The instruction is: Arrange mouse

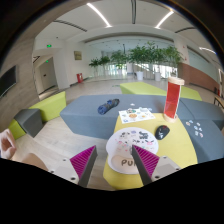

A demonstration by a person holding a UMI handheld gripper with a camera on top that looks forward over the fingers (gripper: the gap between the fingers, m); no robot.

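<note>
1 black mouse (162, 131) on yellow table (180, 148), long axis angled away, claw (114, 160) spread, empty.

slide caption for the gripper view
Open hand-held gripper hovers over a yellow table, black mouse lying beyond its fingers.

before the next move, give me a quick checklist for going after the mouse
1. Mouse in view: ok, the black mouse lies on the yellow table, beyond the fingers and off to one side.
2. Tool empty: ok, the fingers are open with nothing between them.
3. Tool lined up with the mouse: not ok, it points at the white round pad.
4. Path clear: cannot tell, small items lie on the white round pad near the mouse.
5. Red upright box clear of the mouse: ok, it stands further back.
</note>
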